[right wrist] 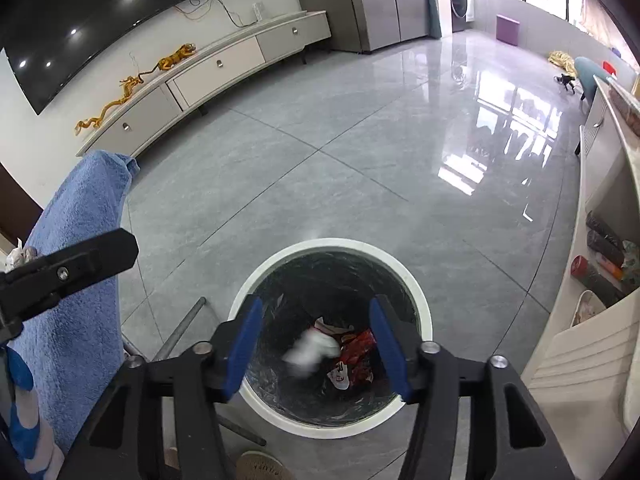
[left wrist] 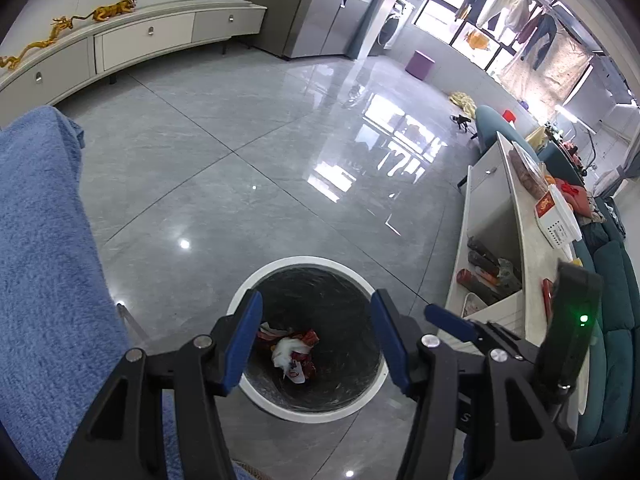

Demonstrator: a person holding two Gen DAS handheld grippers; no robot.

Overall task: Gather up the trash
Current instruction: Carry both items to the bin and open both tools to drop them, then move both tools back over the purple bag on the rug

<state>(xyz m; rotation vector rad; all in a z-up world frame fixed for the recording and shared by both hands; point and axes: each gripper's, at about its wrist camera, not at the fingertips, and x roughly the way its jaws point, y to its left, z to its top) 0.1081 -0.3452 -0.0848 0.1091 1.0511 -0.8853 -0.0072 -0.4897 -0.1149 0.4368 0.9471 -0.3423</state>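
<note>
Both grippers, left gripper and right gripper, are hovering spread and empty over the white-rimmed bin, wrappers lying inside.

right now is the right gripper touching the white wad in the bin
Apart. The right wrist view shows the right gripper open above the bin, the white wad blurred between its fingers, touching neither.

White scrap in bin motion-blurred; wrapper print unreadable; blue towel cut off.
</note>
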